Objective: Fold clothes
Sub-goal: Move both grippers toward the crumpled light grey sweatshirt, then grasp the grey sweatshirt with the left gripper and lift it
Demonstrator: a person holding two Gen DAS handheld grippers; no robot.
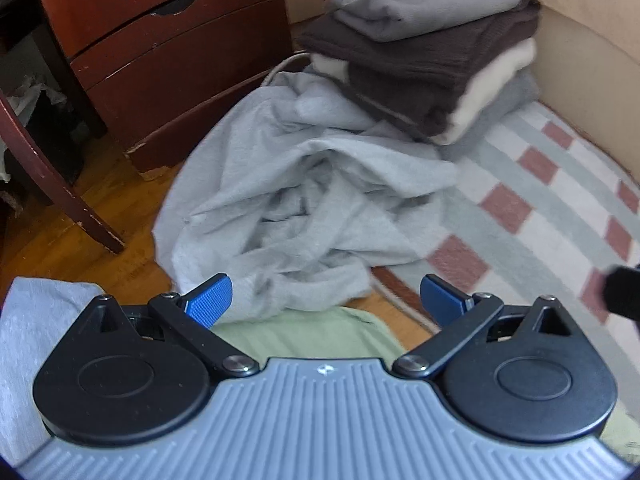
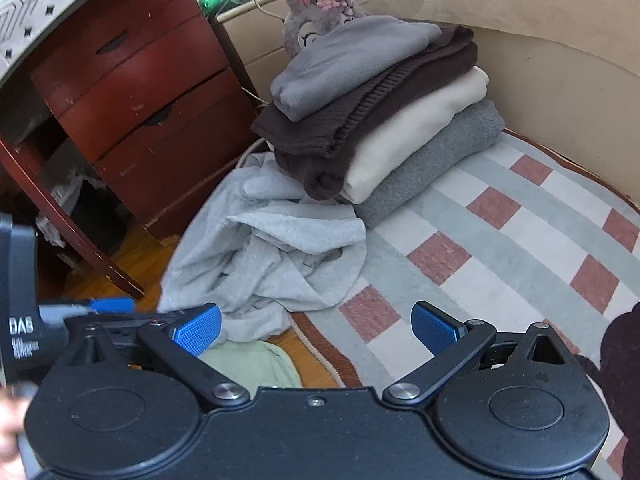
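Observation:
A crumpled light grey garment lies in a heap at the bed's left edge, partly hanging toward the floor. Behind it stands a stack of folded clothes: grey on top, then dark brown knit, cream, and grey at the bottom. My left gripper is open, just short of the heap's near end, with nothing between its blue pads. My right gripper is open too, over the bed edge to the right of the heap. The left gripper's body shows at the right wrist view's left edge.
The bed carries a checked cover in pink, white and grey-green. A red-brown drawer unit and a chair leg stand on the wooden floor at left. Pale green cloth lies below the grippers. A plush rabbit sits behind the stack.

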